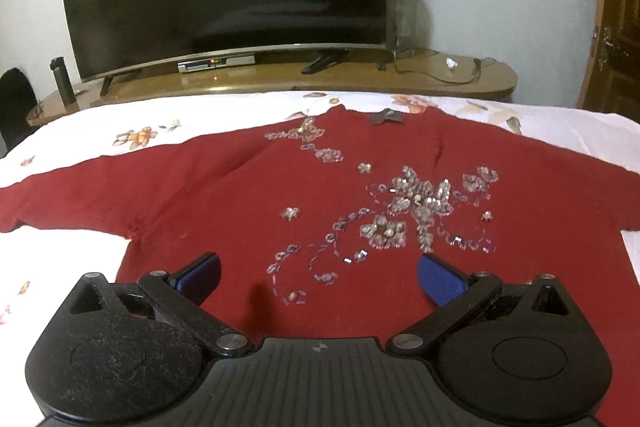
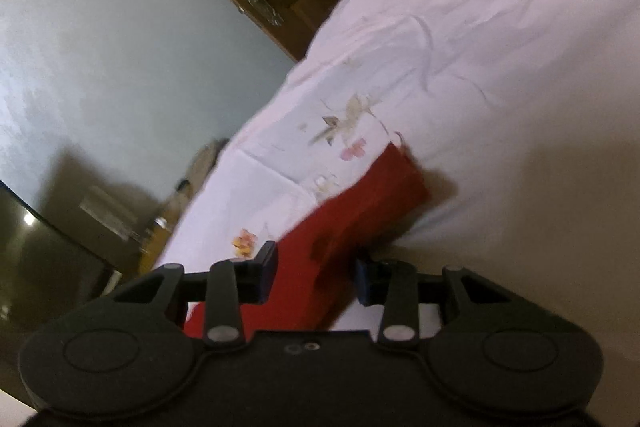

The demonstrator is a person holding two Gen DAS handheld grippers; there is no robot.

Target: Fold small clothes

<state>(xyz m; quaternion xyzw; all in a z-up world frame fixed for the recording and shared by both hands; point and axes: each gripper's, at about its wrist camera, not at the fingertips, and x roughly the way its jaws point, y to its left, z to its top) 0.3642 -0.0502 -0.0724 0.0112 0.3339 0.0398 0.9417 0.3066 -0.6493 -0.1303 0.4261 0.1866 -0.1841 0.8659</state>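
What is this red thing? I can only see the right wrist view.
Observer: It's a red sweater, spread flat on the flowered sheet, with beaded flowers on its front.
Operator: Is my other gripper holding it too?
Observer: No. The left gripper has its fingers wide open over the sweater's bottom edge, with nothing between them.
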